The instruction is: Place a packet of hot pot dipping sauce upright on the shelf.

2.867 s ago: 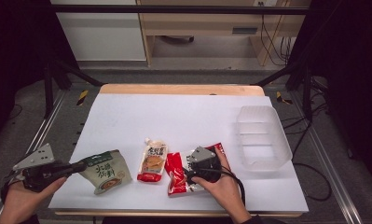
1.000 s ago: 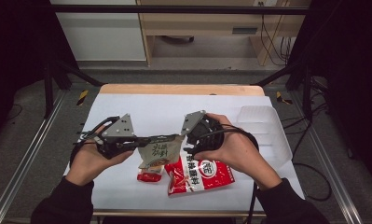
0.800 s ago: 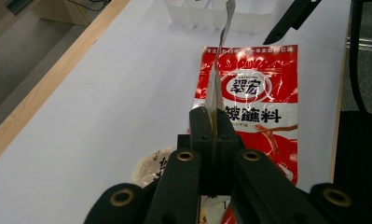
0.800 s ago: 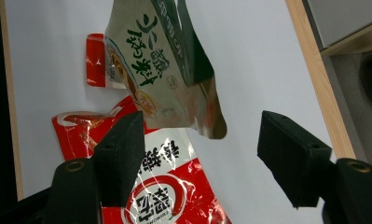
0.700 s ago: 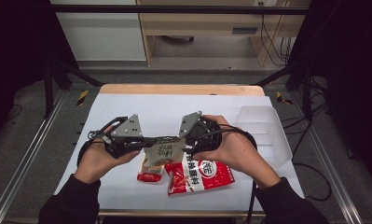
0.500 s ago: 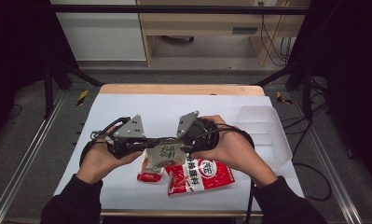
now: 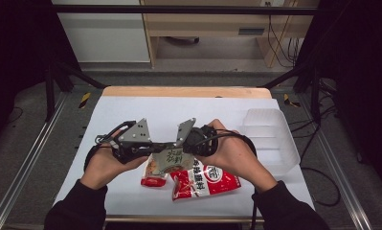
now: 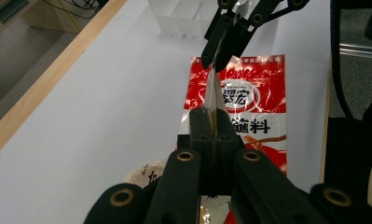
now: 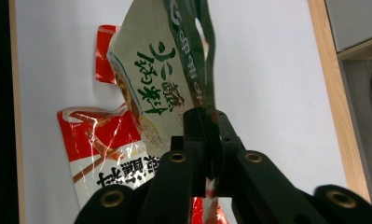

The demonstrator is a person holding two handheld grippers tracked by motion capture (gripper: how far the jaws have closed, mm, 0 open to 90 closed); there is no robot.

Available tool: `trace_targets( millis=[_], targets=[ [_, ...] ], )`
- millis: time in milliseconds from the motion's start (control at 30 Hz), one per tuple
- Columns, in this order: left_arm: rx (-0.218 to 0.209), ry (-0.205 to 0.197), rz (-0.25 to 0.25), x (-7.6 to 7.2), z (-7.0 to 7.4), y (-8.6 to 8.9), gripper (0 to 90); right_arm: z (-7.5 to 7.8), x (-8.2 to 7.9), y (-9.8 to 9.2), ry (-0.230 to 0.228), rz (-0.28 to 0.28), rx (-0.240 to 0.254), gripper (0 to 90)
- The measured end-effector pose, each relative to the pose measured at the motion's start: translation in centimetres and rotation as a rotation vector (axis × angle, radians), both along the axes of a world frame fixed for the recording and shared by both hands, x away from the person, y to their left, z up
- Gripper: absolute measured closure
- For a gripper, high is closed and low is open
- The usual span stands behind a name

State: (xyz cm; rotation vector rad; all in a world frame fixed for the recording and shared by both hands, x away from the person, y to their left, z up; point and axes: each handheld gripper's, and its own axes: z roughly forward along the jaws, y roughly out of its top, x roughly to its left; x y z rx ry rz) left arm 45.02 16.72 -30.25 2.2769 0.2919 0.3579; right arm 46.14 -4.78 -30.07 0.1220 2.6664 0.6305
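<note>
Green sauce packet is hanging in the air above the white table, stretched between the two grippers, just over the big red packet.

Left gripper is pinching the green packet's left edge; in the left gripper view its jaws are pressed together on the thin edge of the packet, which is running edge-on straight away from them. Right gripper is pinching the opposite edge; its jaws have just been closing, and in the right gripper view they are clamped on the packet's top seam with the printed face hanging off to the left. In the left gripper view the right gripper is coming in from above, nipping the far end of the same packet.

Relative to the green packet: the big red packet is lying flat right below it and a bit toward the person, the small red-and-orange packet is lying below its left side, partly covered, and the clear plastic tray is sitting well apart on the right.

Count: three packets (one green, two red-toned), one tray, two grippers, two hands.
</note>
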Motion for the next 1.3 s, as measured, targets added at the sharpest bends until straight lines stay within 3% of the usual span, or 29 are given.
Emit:
trace_targets(
  millis=[200,333,400,433,467,500,633,733,767,800,833,933,967,1067,1233,1300],
  targets=[
    [-0.042,0.012,0.028,0.4,-0.3,0.4,90.0,0.6,0.1,0.4,-0.013,-0.003,-0.026,90.0],
    [-0.077,0.015,0.053,0.6,-0.8,0.6,85.2,0.9,0.3,0.6,-0.022,-0.013,-0.040,90.0],
    [-0.089,0.005,0.070,0.6,-1.1,0.7,71.2,1.1,0.6,0.6,-0.026,-0.018,-0.058,90.0],
    [-0.094,0.001,0.077,0.6,-1.2,0.9,71.2,1.1,0.6,0.6,-0.026,-0.018,-0.058,90.0],
    [-0.103,0.000,0.084,0.6,-1.4,0.9,60.0,1.3,0.8,0.5,-0.036,-0.026,-0.074,90.0],
    [-0.116,-0.003,0.093,0.5,-1.5,1.0,54.8,1.4,1.0,0.4,-0.035,-0.033,-0.083,90.0],
    [-0.115,-0.025,0.132,0.2,-2.3,1.4,38.7,1.7,1.6,-0.2,-0.042,-0.053,-0.081,90.0],
    [-0.101,-0.034,0.188,-0.1,-4.1,2.4,31.0,2.0,2.1,-0.9,-0.048,-0.068,-0.082,90.0],
    [-0.101,-0.034,0.188,-0.1,-4.1,2.4,29.4,2.0,2.1,-0.9,-0.048,-0.068,-0.082,90.0],
    [-0.108,-0.019,0.216,-0.2,-5.2,3.1,27.3,2.2,2.5,-1.3,-0.053,-0.075,-0.087,90.0],
    [-0.108,-0.019,0.216,-0.2,-5.2,3.1,25.5,2.3,2.6,-1.5,-0.055,-0.084,-0.090,90.0],
    [-0.081,0.007,0.261,-0.2,-7.5,4.5,19.3,2.4,3.1,-2.2,-0.053,-0.095,-0.097,90.0],
    [-0.081,0.007,0.261,-0.2,-7.5,4.5,18.4,2.4,3.1,-2.2,-0.053,-0.095,-0.097,90.0],
    [-0.093,0.032,0.318,-0.1,-9.5,6.0,14.1,2.8,3.8,-3.2,-0.052,-0.111,-0.092,90.0],
    [-0.084,0.039,0.369,0.1,-10.9,7.6,9.4,3.4,4.3,-4.2,-0.070,-0.126,-0.084,90.0],
    [-0.114,0.026,0.414,0.1,-11.1,8.6,8.1,3.8,4.5,-4.8,-0.088,-0.136,-0.072,90.0]
  ],
)
